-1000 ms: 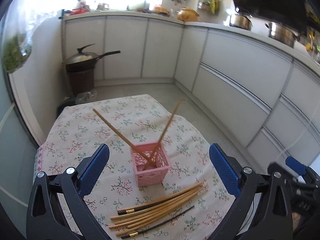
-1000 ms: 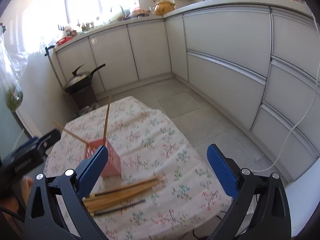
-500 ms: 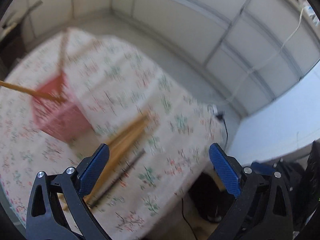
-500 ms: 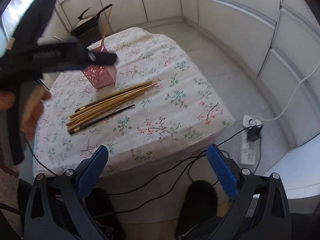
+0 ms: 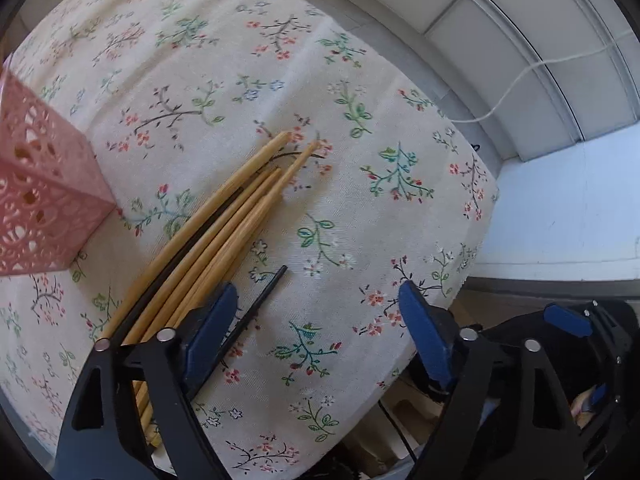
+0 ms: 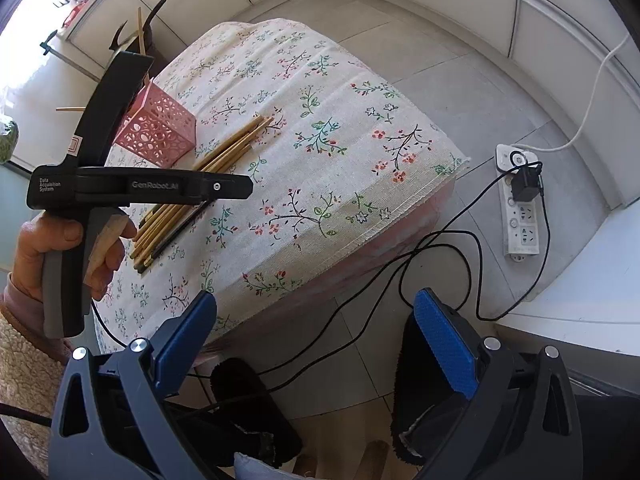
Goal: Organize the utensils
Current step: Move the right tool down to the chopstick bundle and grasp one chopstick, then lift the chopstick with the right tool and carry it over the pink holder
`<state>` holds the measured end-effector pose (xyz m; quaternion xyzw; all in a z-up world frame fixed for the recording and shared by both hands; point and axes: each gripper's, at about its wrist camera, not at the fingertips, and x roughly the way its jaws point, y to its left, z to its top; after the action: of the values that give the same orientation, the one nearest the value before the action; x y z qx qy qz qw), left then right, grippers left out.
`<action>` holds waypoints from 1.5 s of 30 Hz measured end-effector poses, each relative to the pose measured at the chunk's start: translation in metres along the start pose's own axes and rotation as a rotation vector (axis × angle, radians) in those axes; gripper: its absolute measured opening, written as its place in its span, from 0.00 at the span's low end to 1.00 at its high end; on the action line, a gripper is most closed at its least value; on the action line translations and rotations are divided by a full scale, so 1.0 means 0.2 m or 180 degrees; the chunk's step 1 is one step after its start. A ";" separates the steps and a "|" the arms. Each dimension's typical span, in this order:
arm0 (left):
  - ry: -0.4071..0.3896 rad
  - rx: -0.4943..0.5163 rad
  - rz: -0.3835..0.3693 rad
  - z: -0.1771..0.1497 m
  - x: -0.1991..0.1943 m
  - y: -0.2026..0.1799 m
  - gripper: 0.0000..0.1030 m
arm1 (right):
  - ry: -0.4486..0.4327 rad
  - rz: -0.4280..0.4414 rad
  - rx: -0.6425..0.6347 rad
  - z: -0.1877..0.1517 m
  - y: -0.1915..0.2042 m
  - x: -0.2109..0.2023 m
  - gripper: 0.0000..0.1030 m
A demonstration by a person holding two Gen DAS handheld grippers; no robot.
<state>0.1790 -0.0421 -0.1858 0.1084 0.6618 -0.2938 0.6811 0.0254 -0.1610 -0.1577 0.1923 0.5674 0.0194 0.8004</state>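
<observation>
Kitchen floor tiles and white cabinets ring a small table under a floral tablecloth (image 6: 320, 168). Big change vs a sec ago: both grippers were up high looking across the room w/ the whole table in view; now the left gripper (image 5: 316, 320) has dropped low over the tablecloth, right at the loose chopsticks, while the right gripper (image 6: 316, 336) has pulled back off the table's near corner and hangs over floor and cables. Reads like the left is lining up the next pick and the right is just waiting.

Left jaws spread wide, nothing between them yet; its left pad sits just beside the single black chopstick (image 5: 256, 308), w/ the bamboo chopstick bundle (image 5: 224, 220) immediately past it. Right jaws also wide apart, empty.

Bundle lies flat, tips fanned toward the table's far-right edge, butt ends toward the near-left edge; one dark stick is mixed in among the bamboo ones.

Container: pink lattice holder (image 6: 158, 130) stands upright near the table's left edge, just beside the bundle. Right wrist view shows 2 bamboo chopsticks (image 6: 140, 32) leaning out of it; left gripper body hides its opening, so can't tell if more are inside. Most sticks not yet sorted, so task is early.
</observation>
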 end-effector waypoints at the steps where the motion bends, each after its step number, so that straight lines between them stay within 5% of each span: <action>1: 0.0059 0.0038 0.0024 0.01 0.01 -0.01 0.58 | 0.0022 0.0006 0.0006 0.00 0.00 0.00 0.93; 9: 0.0175 0.0379 0.0534 -0.04 0.09 -0.04 0.38 | 0.0100 0.0065 0.0135 0.01 -0.04 0.02 0.93; 15: 0.0060 0.0483 0.0540 -0.13 0.06 -0.02 0.33 | 0.0157 0.0056 0.0194 0.01 -0.05 0.04 0.93; 18: -0.0012 0.0424 0.0453 -0.17 0.04 -0.01 0.14 | 0.0118 0.0018 0.0256 0.03 -0.06 0.04 0.93; 22: -0.0135 0.0450 0.0611 -0.25 0.00 -0.02 0.04 | 0.0084 -0.0029 0.0430 0.06 -0.07 0.04 0.93; 29: -0.0841 0.0221 0.0488 -0.47 -0.34 -0.03 0.03 | -0.0057 -0.0002 0.0572 0.25 0.03 0.02 0.93; 33: -0.1314 0.0091 0.0388 -0.66 -0.56 -0.04 0.03 | 0.0090 0.0345 0.0918 0.41 0.06 0.12 0.92; 37: -0.1547 0.0027 0.0309 -0.75 -0.67 -0.07 0.03 | 0.0304 0.0547 0.1212 0.51 0.10 0.31 0.70; 39: -0.1618 0.0009 0.0294 -0.81 -0.71 -0.07 0.03 | 0.0402 0.0585 0.1326 0.54 0.10 0.40 0.51; 45: -0.1763 0.0032 0.0234 -0.81 -0.76 -0.06 0.03 | 0.0424 0.0512 0.1529 0.64 0.14 0.59 0.32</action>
<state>0.0437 0.0747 -0.0526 0.0513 0.4447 -0.2905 0.8457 0.1890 -0.1415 -0.2178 0.4196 0.5902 -0.0397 0.6885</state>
